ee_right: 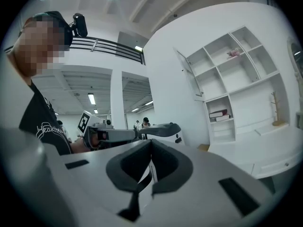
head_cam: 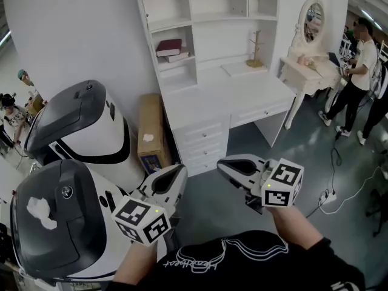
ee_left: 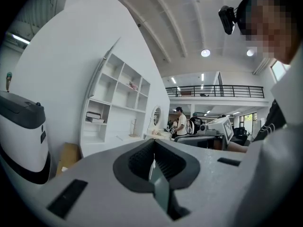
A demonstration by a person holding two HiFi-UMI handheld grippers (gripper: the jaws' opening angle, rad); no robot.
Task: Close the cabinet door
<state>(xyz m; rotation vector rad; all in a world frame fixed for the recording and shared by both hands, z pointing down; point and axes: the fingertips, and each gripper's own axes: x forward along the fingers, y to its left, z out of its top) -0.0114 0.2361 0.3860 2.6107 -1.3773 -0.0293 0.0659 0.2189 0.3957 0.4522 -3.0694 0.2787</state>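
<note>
Head cam: up on the person's head, facing fwd and steeply down. Black shirt (head_cam: pixel 242 262) fills the bottom edge, left gripper (head_cam: pixel 179 173) and right gripper (head_cam: pixel 225 166) sit close below the lens, shelf unit (head_cam: pixel 206 96) farther off at top. Left gripper cam: mounted right behind its own jaws, level and low, looking across twd the right gripper, shelf unit at frame left. Right gripper cam: same mount, level, looking across at the left gripper, shelf unit at frame right. So those two roughly face each other. All 3 views share the shelf unit w/ its books (head_cam: pixel 170 48).
</note>
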